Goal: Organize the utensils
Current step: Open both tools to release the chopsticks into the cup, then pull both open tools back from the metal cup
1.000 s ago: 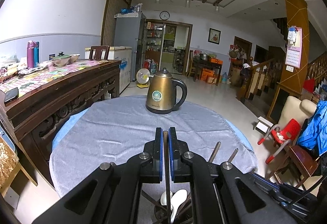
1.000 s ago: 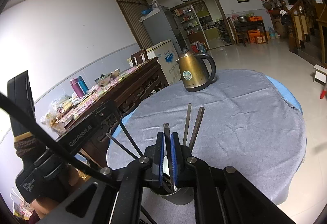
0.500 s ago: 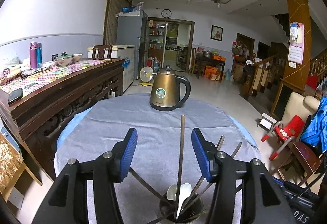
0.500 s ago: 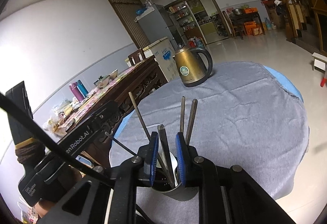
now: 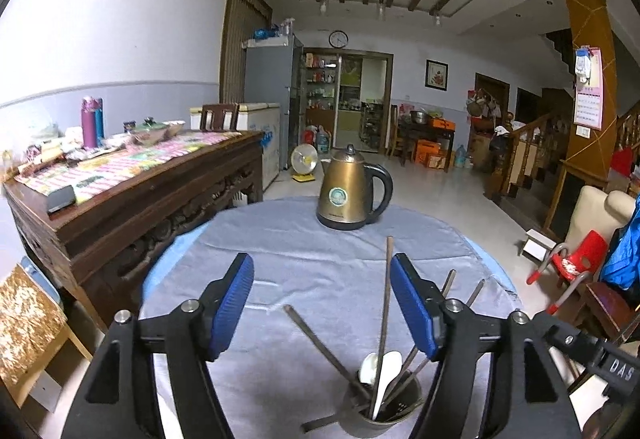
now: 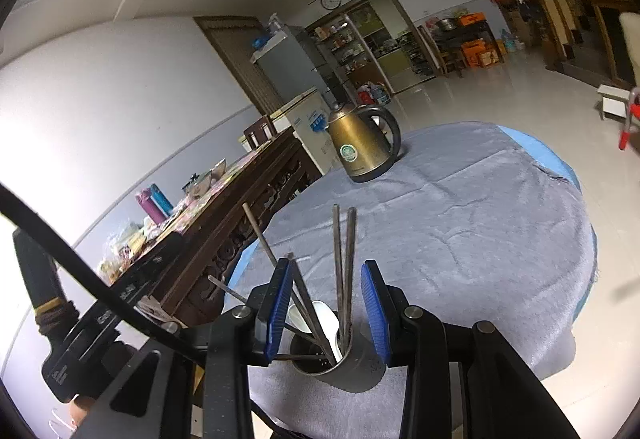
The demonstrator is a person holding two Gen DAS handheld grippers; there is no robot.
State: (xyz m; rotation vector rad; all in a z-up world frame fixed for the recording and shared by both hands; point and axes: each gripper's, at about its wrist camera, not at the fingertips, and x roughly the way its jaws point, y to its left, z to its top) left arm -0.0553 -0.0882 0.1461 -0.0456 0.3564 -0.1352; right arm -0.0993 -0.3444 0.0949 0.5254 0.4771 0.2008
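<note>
A round metal cup (image 5: 354, 421) (image 6: 354, 371) stands on the grey tablecloth (image 5: 304, 259) at the near edge. It holds several dark chopsticks (image 5: 387, 291) (image 6: 344, 259) and white spoons (image 5: 390, 367) (image 6: 324, 313). My left gripper (image 5: 322, 299) hangs just above and behind the cup, its jaws opening wide; one chopstick rises near the right pad, untouched. My right gripper (image 6: 326, 303) is over the cup from the other side, jaws opening, with chopsticks standing loose between the pads; one leans close by the left pad.
A bronze electric kettle (image 5: 348, 195) (image 6: 362, 145) sits at the far side of the round table. A carved wooden sideboard (image 5: 132, 207) with bottles and bowls runs along the left. Chairs (image 5: 572, 259) stand right of the table.
Both grippers were shut on a chopstick each over the cup. Both have opened and let go, the chopsticks now rest in the cup, and both grippers have drawn back a little.
</note>
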